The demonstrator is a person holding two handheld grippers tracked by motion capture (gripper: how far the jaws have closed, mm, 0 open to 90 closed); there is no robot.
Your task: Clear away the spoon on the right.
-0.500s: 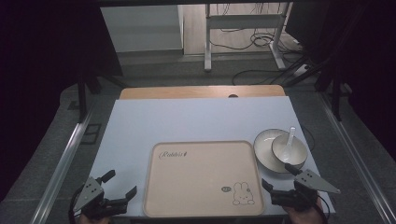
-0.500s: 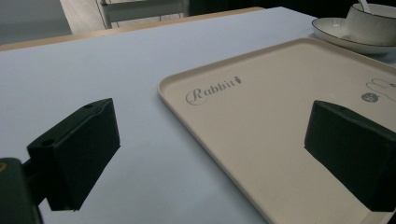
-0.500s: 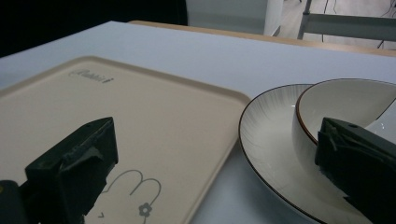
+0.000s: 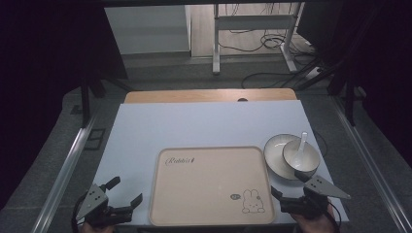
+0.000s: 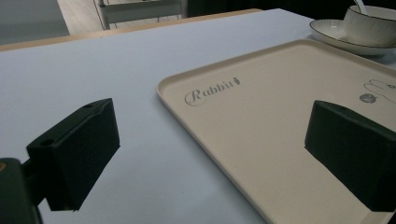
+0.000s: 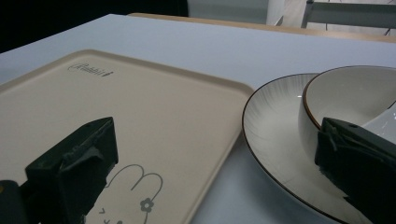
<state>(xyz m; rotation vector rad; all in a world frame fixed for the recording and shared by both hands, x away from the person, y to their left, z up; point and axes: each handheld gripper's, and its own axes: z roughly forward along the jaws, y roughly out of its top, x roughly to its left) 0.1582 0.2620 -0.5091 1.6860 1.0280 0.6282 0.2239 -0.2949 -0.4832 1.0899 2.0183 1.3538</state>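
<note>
High view: at the near left corner of the worktop (image 4: 204, 124) the left tool (image 4: 124, 194) rests with its jaws apart and nothing between them, just left of the beige tray (image 4: 209, 187). The tray lies flat at the near middle, its long axis running left to right, the "Rabbit" lettering at its far left corner and the rabbit drawing at its near right. To its right, touching or just beside the tray's far right corner, stands a plate (image 4: 279, 155) carrying a bowl (image 4: 300, 158), a white spoon (image 4: 303, 141) leaning in it with its handle pointing far. The right tool (image 4: 289, 187) waits at the near right, jaws apart and empty, aimed at the plate. I judge this the approach step; next, the right tool must close on the plate's or bowl's rim.
</note>
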